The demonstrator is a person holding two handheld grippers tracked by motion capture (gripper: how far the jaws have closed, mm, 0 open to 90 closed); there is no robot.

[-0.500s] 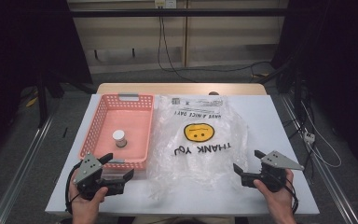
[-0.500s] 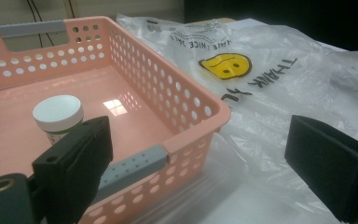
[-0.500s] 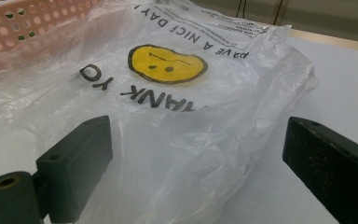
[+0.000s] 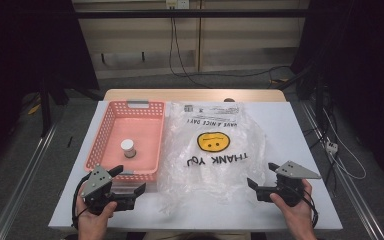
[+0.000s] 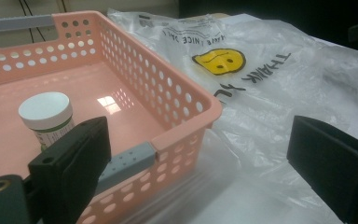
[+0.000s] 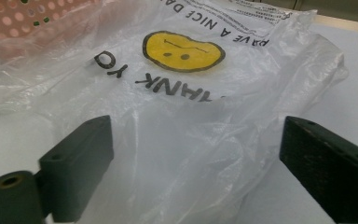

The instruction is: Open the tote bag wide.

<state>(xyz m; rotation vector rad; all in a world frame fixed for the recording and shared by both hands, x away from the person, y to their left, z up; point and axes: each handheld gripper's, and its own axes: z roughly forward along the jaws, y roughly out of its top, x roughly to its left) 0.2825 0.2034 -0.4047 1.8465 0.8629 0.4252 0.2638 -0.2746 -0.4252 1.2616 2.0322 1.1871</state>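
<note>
High view: both hands rest low at the near table edge, the left gripper and right gripper spread wide, empty, pointing inward at the plastic bag lying flat between them. Left gripper view: its jaws frame the pink basket corner. Right gripper view: the bag's near edge lies between the jaws, untouched.

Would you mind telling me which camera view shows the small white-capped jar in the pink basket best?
The left gripper view: the jar stands close, with its white cap and green-banded label visible. The high view shows it small, upright on the basket floor. The right gripper view catches a corner of the basket.
</note>
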